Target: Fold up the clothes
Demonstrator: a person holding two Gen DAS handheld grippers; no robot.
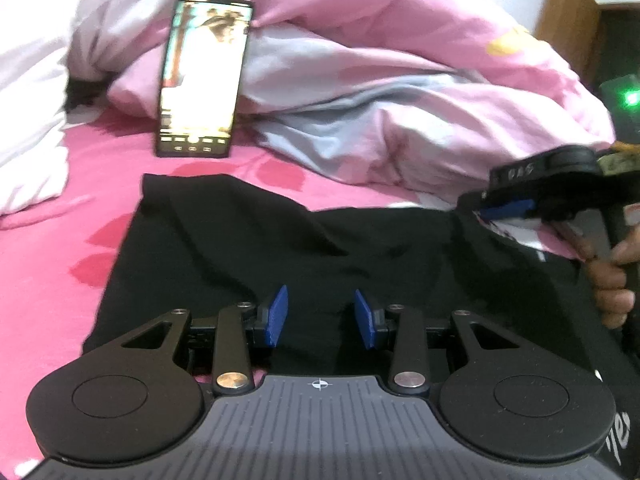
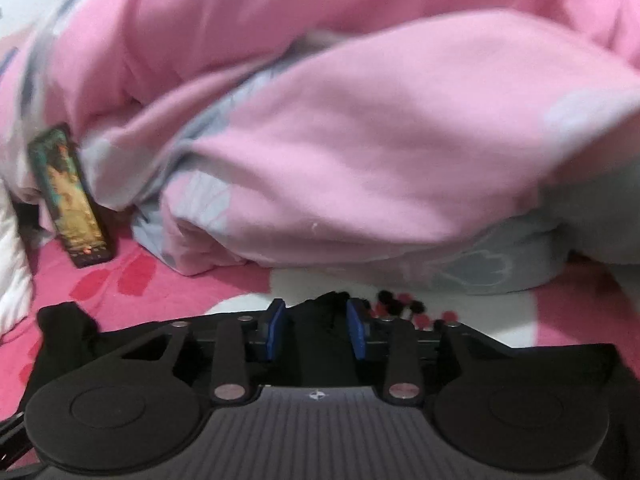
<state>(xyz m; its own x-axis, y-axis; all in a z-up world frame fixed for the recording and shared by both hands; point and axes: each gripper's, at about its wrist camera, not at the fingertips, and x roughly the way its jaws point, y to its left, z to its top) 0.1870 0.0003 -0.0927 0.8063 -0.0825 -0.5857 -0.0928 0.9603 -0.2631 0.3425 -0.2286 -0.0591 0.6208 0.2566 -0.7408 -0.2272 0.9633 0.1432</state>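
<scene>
A black garment [image 1: 280, 248] lies spread on the pink bed sheet [image 1: 60, 240]. My left gripper [image 1: 320, 320] hovers over its near edge, its blue pads [image 1: 276, 316] apart, with only flat cloth below them. At the garment's far right corner is my right gripper [image 1: 504, 210], held by a hand [image 1: 608, 280]. In the right wrist view, a bunch of the black garment [image 2: 320, 312] rises between the blue pads [image 2: 276, 328] of the right gripper [image 2: 316, 328] and fills the gap. More of the cloth [image 2: 64, 320] shows at the left.
A lit phone [image 1: 200, 76] leans against a rumpled pink and grey quilt [image 1: 400, 80] at the back; both the phone [image 2: 68, 196] and the quilt [image 2: 360, 140] also show in the right wrist view. White bedding [image 1: 28, 120] lies at left. Wooden furniture [image 1: 572, 12] and a green light [image 1: 630, 98] stand at right.
</scene>
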